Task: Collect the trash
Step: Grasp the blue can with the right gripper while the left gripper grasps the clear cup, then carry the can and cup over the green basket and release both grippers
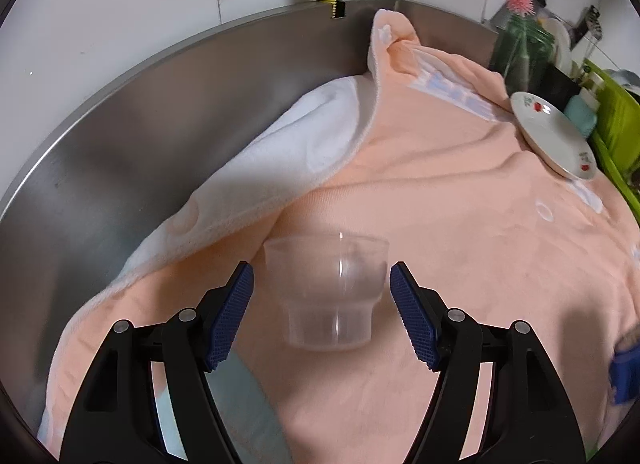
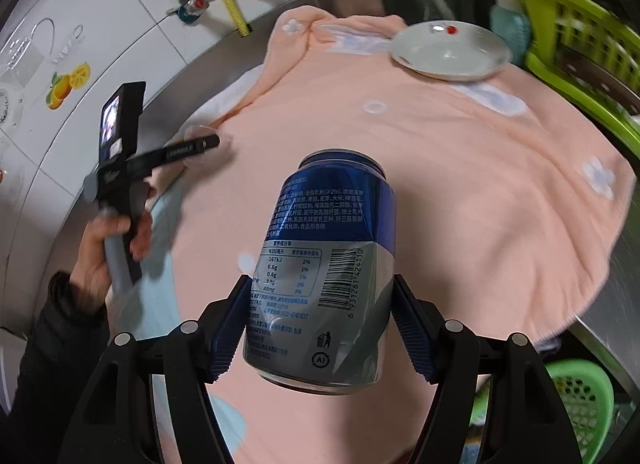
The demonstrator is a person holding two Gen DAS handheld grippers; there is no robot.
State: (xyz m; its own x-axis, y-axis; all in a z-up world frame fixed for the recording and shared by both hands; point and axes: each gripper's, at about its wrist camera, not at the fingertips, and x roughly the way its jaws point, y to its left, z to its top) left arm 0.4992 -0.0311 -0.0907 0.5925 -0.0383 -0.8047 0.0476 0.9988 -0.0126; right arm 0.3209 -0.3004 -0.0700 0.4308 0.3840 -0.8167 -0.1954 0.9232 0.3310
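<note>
Now straddling the clear plastic cup with the left tongs spread wide, pads just clear of either wall; cup standing upright on the peach towel over the tabletop, dead ahead between the fingers. Meanwhile clamping the dented blue-and-silver can in the right tongs, long axis running forward, lifted off the towel.

1. Clear plastic cup: empty, lying tipped on the peach towel, rim facing away.
2. Blue-and-silver can: dented, tilted, lifted above the towel, barcode and nutrition label showing.
</note>
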